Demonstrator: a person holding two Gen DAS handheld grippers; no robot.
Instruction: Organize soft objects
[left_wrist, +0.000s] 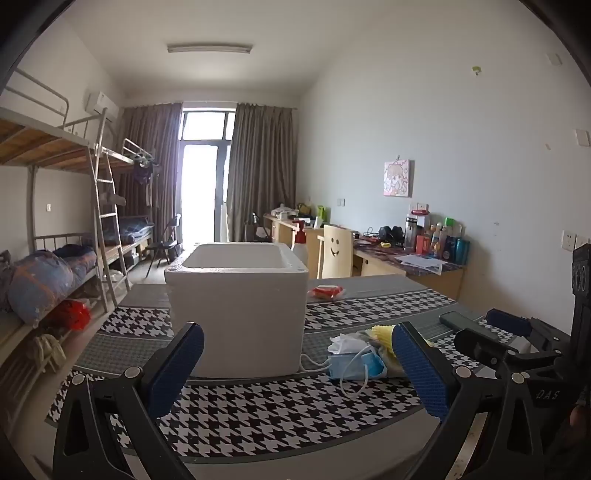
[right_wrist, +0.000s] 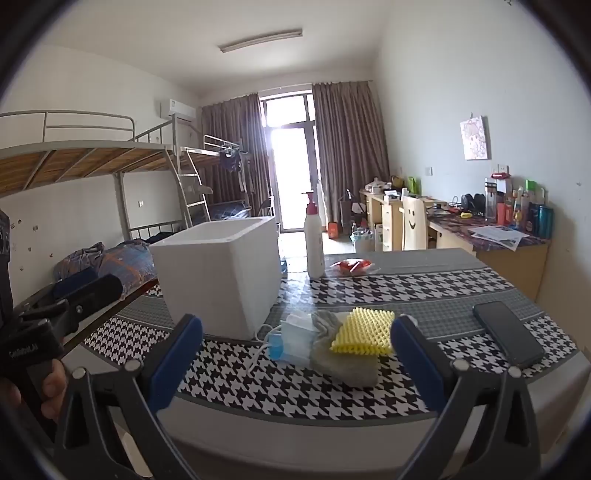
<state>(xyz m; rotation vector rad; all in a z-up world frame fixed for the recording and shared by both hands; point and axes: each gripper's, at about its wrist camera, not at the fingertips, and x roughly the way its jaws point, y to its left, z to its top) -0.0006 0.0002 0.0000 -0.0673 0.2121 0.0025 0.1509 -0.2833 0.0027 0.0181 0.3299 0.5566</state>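
Observation:
A white foam box (left_wrist: 240, 295) (right_wrist: 218, 273) stands open-topped on the houndstooth table (left_wrist: 258, 413) (right_wrist: 295, 391). Beside its right side lies a small heap of soft things: blue face masks (left_wrist: 354, 363) (right_wrist: 291, 338), a grey cloth (right_wrist: 343, 354) and a yellow foam net (right_wrist: 364, 330) (left_wrist: 380, 334). My left gripper (left_wrist: 299, 363) hovers open near the table's front edge, facing the box, nothing between its blue pads. My right gripper (right_wrist: 297, 360) is open too, facing the heap from the front, with its jaws empty. It shows at the right of the left wrist view (left_wrist: 491, 332).
A dark phone (right_wrist: 508, 334) (left_wrist: 465, 325) lies at the table's right. A white pump bottle (right_wrist: 314, 240) and a red packet (right_wrist: 351, 266) (left_wrist: 327, 291) sit at the far side. Bunk beds line the left wall, desks and a chair the right.

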